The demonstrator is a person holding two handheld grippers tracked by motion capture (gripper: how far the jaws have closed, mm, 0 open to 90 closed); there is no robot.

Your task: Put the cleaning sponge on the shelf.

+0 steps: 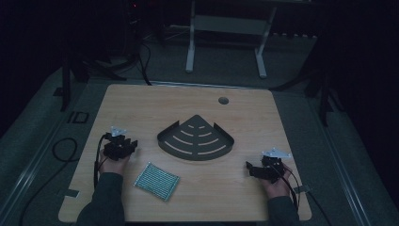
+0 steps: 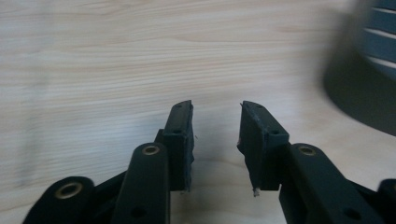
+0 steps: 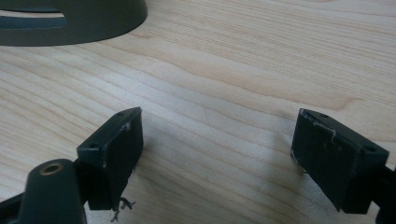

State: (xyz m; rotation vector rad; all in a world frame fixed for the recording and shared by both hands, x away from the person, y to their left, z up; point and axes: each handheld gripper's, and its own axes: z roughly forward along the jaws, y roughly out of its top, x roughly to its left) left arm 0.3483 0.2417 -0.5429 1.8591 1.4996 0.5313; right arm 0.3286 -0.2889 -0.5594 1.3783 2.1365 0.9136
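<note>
Looking down, we see a green sponge (image 1: 157, 181) near-left on the worktop (image 1: 141, 108), a dark corner tray (image 1: 195, 138) beyond. Left hand-held gripper (image 2: 215, 140) narrowly parted, empty; right hand-held gripper (image 3: 215, 158) wide, empty. We risk nudging the sponge off the near edge.

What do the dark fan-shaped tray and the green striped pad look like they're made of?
The fan-shaped tray looks like thin metal with a matte dark coating: crisp curved slots, a low bent-up rim, no shine. Plastic can't be ruled out. The green pad looks like a soft woven or ribbed scrubbing cloth, judging by its fine stripes and slightly puffed edges.
</note>
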